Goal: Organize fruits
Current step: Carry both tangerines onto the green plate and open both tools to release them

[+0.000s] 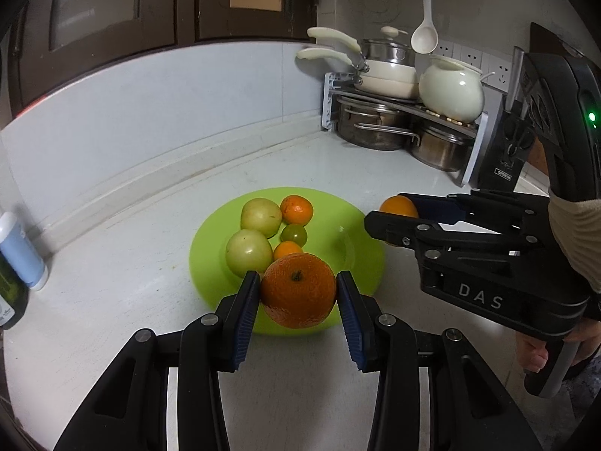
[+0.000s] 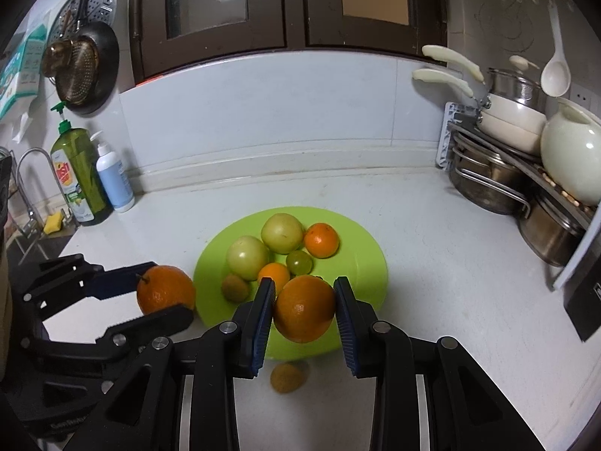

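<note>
I see a lime-green plate (image 2: 360, 263) lying flat on the white surface (image 2: 450, 282). On it sit two pale green apples (image 2: 282, 233) (image 2: 247, 257) touching each other, a mandarin (image 2: 321, 239) at the far side, a small green fruit (image 2: 299, 262) and a small orange fruit (image 2: 273, 273) in the middle, and a brown kiwi (image 2: 235, 288) near the left rim. My left tool (image 1: 298, 293) clamps a stemmed orange (image 1: 298, 290) over the near rim; my right tool (image 2: 303, 310) clamps a smooth orange (image 2: 304, 309) above the plate. Another kiwi (image 2: 288, 377) lies on the surface beside the near rim.
</note>
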`<action>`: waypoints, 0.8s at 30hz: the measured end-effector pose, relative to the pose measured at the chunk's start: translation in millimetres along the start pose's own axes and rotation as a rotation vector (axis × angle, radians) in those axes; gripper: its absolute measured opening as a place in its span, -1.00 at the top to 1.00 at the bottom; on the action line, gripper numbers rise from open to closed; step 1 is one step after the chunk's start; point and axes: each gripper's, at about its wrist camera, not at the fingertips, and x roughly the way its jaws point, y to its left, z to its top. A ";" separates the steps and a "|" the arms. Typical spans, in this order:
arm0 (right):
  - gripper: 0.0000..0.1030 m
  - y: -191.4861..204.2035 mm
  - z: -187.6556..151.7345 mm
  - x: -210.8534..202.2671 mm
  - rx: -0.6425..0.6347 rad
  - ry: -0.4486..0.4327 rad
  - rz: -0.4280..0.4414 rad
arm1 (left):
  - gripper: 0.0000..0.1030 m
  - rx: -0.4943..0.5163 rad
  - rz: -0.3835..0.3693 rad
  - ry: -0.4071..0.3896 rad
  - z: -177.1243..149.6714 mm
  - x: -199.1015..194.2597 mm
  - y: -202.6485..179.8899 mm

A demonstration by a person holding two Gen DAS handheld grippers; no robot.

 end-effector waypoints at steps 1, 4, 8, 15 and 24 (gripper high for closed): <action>0.35 -1.2 1.3 4.3 -0.003 0.005 0.003 | 0.20 -0.001 0.000 0.004 1.3 5.1 0.5; 0.35 -6.2 4.4 18.0 -0.002 0.016 0.011 | 0.20 -0.007 0.003 0.010 3.8 17.2 4.0; 0.35 -13.1 6.0 34.3 0.007 0.025 0.019 | 0.20 -0.025 0.006 0.014 3.3 29.6 9.6; 0.35 -20.6 -1.6 57.6 0.029 0.078 0.046 | 0.20 -0.033 0.016 0.068 -5.2 50.7 13.1; 0.35 -22.0 -5.9 70.1 0.053 0.106 0.068 | 0.08 -0.033 0.005 0.087 -5.9 58.5 9.6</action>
